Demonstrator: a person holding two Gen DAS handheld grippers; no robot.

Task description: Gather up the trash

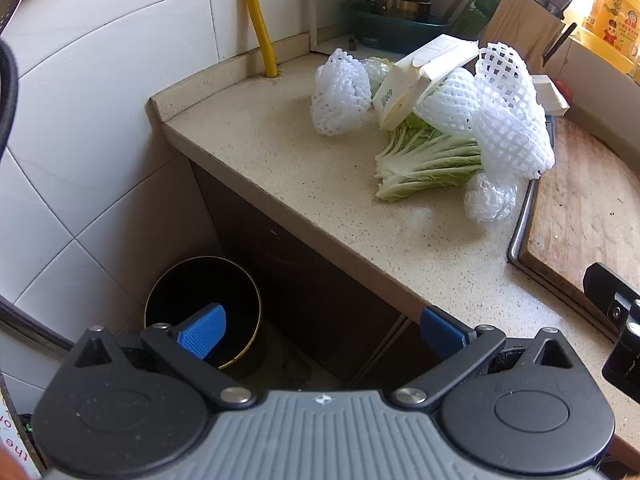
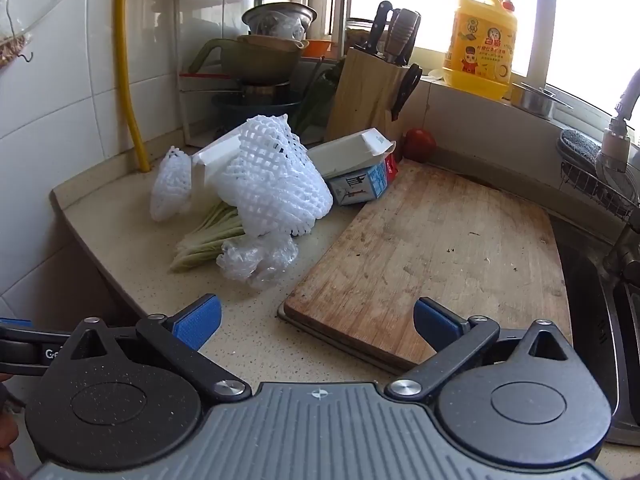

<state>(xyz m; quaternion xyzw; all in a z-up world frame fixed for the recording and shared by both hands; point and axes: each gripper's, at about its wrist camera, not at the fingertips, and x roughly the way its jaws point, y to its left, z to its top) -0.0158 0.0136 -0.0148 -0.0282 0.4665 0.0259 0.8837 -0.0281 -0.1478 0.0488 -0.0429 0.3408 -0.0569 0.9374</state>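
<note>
Grippers both spread wide, nothing btwn jaws: left gripper (image 1: 322,334) at frame bottom over round black bin (image 1: 203,312) lower left; right gripper (image 2: 316,322) at bottom over speckled beige countertop (image 2: 256,320) and worn wooden cutting board (image 2: 440,248). Trash pile sits centre-left in right view: white foam mesh sleeves (image 2: 276,184), crumpled clear plastic wrap (image 2: 258,258), pale cabbage leaves (image 2: 208,240), white cardboard cartons (image 2: 352,156).

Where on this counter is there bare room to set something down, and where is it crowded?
Free: the speckled beige countertop between its front edge and the pile, and most of the worn wooden cutting board. Crowded: the back corner, where white foam nets, cabbage leaves, crumpled clear plastic and white cartons lie heaped.
</note>
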